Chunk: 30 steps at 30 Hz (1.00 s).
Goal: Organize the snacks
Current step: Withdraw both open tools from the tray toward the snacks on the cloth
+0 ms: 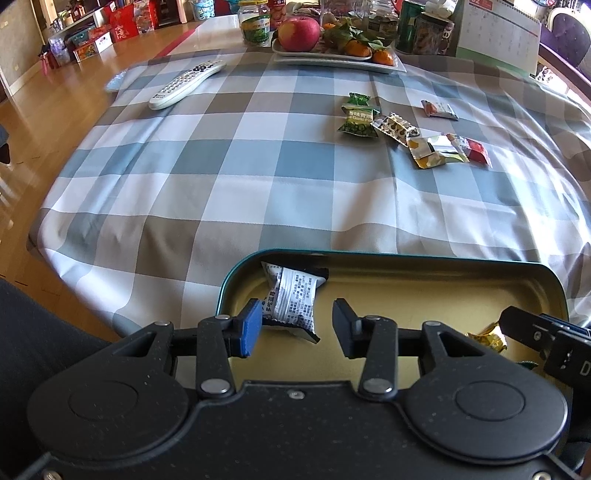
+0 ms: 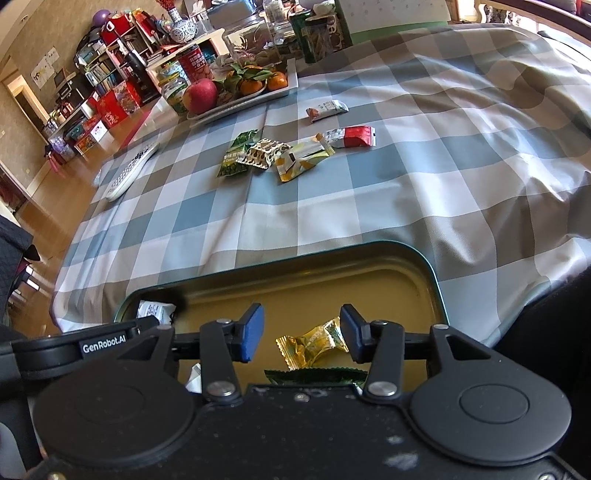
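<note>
A teal tin [image 1: 554, 291] with a gold inside sits at the near edge of the checked cloth. My left gripper [image 1: 297, 328] is open over its left end, and a white printed packet [image 1: 293, 299] lies between the fingers, clear of the right pad. My right gripper [image 2: 303, 332] is open over the tin [image 2: 428, 291]. A gold candy [image 2: 312, 345] lies between its fingers, one end beside the right pad, partly on a green packet [image 2: 317, 376]. Loose on the cloth farther out are a green packet [image 1: 358, 116], a brown patterned one [image 1: 393, 127], a yellow one [image 1: 432, 151] and a red one [image 1: 471, 147].
A white remote [image 1: 186, 83] lies at the far left of the cloth. A white plate [image 1: 332, 61] with an apple [image 1: 298, 33] and tangerines stands at the back, with jars, cans and a calendar [image 1: 498, 37] behind it. The table's left edge drops to a wooden floor.
</note>
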Available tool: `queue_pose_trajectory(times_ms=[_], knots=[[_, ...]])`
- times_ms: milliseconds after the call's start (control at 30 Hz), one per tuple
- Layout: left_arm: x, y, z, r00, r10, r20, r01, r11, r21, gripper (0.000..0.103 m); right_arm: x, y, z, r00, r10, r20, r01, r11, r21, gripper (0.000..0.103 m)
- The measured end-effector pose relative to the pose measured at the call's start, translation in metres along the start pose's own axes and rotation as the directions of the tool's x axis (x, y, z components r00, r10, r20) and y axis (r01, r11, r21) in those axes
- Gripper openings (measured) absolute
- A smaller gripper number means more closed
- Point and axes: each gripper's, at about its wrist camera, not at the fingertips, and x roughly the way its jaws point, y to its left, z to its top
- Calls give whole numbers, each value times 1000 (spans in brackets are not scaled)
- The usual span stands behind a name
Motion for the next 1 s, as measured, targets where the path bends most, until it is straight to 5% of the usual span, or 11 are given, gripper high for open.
queue_pose_trajectory(times_ms=[433,600,767,1000], knots=[[5,-3,2,991,-33,-127,38,999,39,52,12,6,-6,988,-81,-135,73,995,-65,52],[2,-6,8,985,-21,-174,34,997,69,52,16,6,-4,974,-51,-221,41,998,-50,52],[2,-4,21,959,-88,-269,106,993,54,52,16,8,3,957,-13,-291,-4,998,-57,52],[-4,-7,58,964,-98,-248,122,989,83,52,16,10,22,936,5,-353,-42,994,-97,53]])
